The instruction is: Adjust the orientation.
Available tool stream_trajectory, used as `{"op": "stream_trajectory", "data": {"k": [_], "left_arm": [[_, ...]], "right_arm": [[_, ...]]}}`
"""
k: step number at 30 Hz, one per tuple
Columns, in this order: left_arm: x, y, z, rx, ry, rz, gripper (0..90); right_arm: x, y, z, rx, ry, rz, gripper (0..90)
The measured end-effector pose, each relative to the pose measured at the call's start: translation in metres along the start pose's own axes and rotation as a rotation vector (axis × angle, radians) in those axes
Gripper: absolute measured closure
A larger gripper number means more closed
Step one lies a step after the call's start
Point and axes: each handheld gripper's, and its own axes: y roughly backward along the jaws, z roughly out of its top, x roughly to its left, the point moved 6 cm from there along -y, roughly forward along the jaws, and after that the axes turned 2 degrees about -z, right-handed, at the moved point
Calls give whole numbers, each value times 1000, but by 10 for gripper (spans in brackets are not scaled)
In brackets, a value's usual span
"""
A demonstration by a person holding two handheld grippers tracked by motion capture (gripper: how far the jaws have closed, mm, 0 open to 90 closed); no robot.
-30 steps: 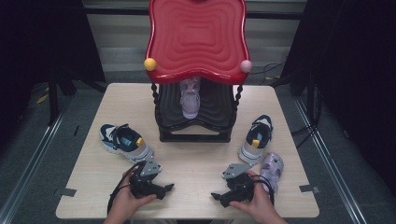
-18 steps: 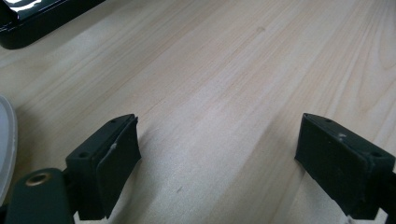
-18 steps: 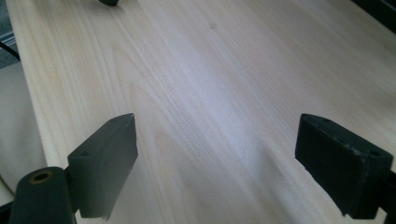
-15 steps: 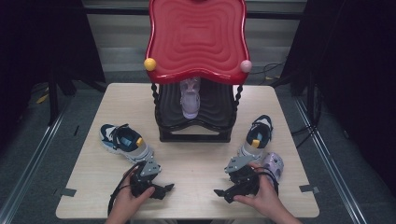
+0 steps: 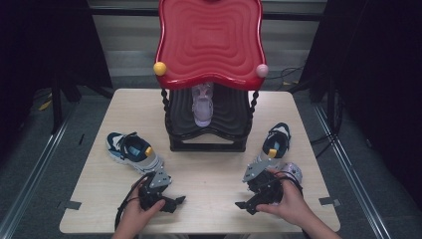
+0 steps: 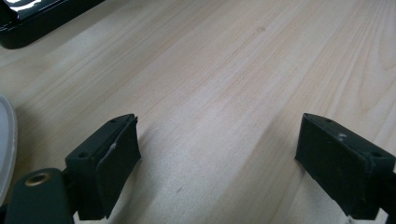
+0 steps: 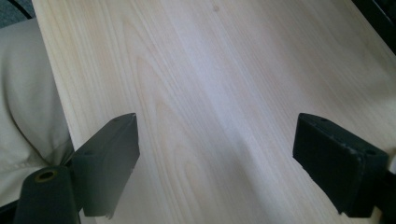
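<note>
A: What's different from a second ago?

B: The right gripper (image 5: 245,204) has lifted a little off the desk (image 5: 209,179) near its front right corner and shifted toward the lilac shoe (image 5: 291,172) lying by the right edge. The left gripper (image 5: 175,201) hasn't budged; it rests near the front edge, left of centre.

A: Are either of them holding anything?

B: No. In the left gripper view the jaws stand wide apart over bare wood, and the right gripper view shows the same, jaws spread with only desk between them.

A: So where are the shoes?

B: The matching lilac shoe (image 5: 202,103) is already on the black shelf of the red-topped rack (image 5: 209,45) at the back. A dark blue shoe (image 5: 132,152) sits by the left edge, its twin (image 5: 272,145) just behind the lilac one on the right.

A: Meaning?

B: I'd judge the right hand is starting toward that lilac shoe, to join it with its partner on the rack. Nothing is grasped yet.
</note>
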Motion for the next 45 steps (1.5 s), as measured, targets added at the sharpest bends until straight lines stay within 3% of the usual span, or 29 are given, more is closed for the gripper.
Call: {"op": "stream_trajectory", "data": {"k": [15, 23, 31, 38, 45], "left_arm": [[-1, 0, 0, -1, 6, -5, 126], [-1, 0, 0, -1, 6, -5, 127], [-1, 0, 0, -1, 6, -5, 127], [-1, 0, 0, -2, 6, -5, 126], [0, 0, 0, -1, 2, -1, 126]], "right_arm": [[-21, 34, -5, 13, -30, -20, 166], [-37, 57, -13, -39, -69, -58, 179], [-54, 70, -36, -73, -122, -102, 195], [-63, 72, -58, -88, -168, -127, 227], [-67, 69, -79, -86, -199, -135, 317]]}}
